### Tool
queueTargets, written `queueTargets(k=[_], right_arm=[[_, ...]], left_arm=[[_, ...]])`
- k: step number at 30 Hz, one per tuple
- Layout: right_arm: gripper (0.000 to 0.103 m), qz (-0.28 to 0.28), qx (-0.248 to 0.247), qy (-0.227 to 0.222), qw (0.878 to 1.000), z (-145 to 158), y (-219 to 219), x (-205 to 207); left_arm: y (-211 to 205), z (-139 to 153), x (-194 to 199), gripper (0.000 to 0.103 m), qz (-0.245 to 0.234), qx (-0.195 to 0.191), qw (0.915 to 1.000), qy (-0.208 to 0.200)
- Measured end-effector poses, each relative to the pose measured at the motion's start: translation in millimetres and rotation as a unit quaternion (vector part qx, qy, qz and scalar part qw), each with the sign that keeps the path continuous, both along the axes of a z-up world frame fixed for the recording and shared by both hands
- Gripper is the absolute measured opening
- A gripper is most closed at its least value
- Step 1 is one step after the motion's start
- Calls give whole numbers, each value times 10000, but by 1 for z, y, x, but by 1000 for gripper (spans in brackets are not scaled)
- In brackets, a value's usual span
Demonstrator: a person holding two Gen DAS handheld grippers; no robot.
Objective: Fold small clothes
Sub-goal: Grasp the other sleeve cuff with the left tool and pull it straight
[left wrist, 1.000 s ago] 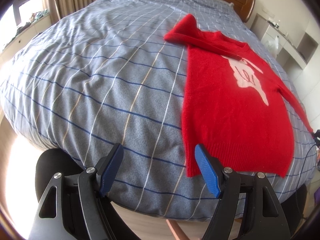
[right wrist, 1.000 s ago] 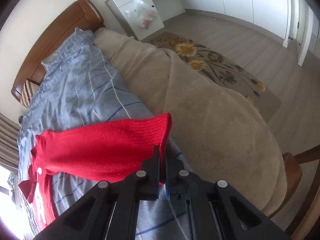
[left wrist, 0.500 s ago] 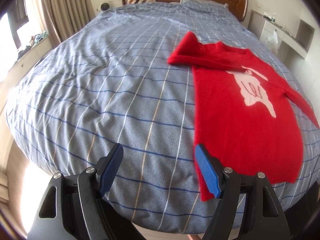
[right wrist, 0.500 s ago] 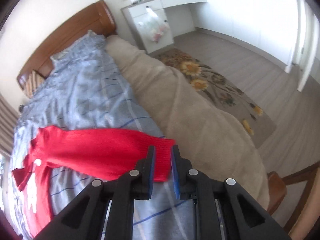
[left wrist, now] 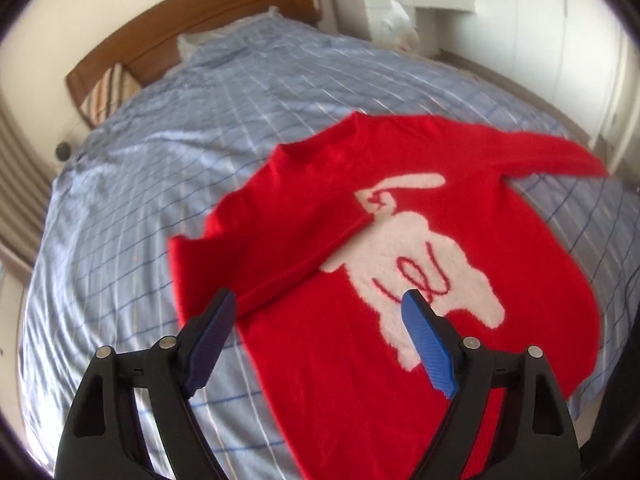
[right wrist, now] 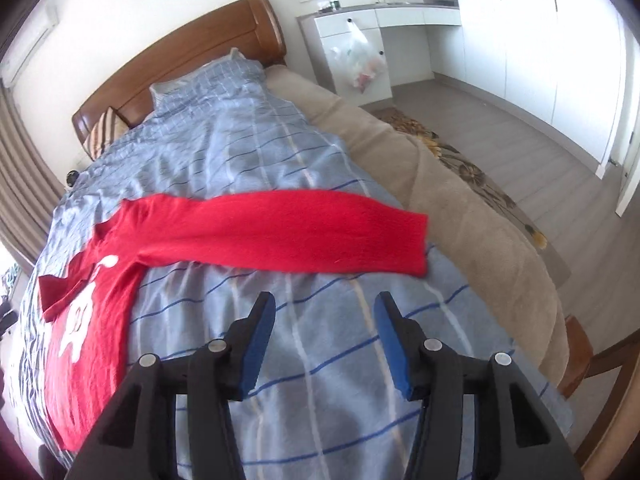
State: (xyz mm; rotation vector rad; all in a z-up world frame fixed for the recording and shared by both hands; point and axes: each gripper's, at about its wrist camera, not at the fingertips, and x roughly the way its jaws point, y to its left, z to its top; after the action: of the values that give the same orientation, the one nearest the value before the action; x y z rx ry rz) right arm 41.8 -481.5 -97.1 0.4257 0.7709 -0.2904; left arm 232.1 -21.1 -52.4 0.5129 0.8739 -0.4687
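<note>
Claws come first. The left claw (left wrist: 316, 334) hangs wide open above the sweater (left wrist: 440, 248), still opening a little, gripping nothing. The right claw (right wrist: 325, 334) is opening too, with only the quilt (right wrist: 320, 380) under it, likely so the sleeve (right wrist: 280, 236) can lie flat. The fuzzy red knit sweater lies spread on the bed, ready for folding.
</note>
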Motion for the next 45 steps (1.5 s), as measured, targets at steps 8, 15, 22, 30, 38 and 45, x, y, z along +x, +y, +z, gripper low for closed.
queueTargets(k=[8, 15, 22, 30, 38, 45], right_arm=[[52, 756, 21, -163, 9970, -16, 84, -29], [52, 884, 172, -270, 9956, -30, 128, -54], [56, 934, -464, -621, 9926, -22, 149, -59], [56, 1109, -429, -483, 9917, -45, 167, -43], [56, 895, -427, -330, 9945, -55, 160, -43], [56, 842, -445, -274, 9951, -58, 159, -42]], left_arm=[[-63, -74, 65, 61, -452, 923, 9940, 380], [7, -29, 88, 3, 914, -900, 9909, 401], [236, 33, 49, 3, 3958, -2258, 8888, -496], [372, -40, -9, 3, 5851, -2281, 7781, -158], [373, -79, -19, 2, 5935, -2167, 7751, 21], [387, -107, -22, 2, 5990, -2387, 7642, 160]])
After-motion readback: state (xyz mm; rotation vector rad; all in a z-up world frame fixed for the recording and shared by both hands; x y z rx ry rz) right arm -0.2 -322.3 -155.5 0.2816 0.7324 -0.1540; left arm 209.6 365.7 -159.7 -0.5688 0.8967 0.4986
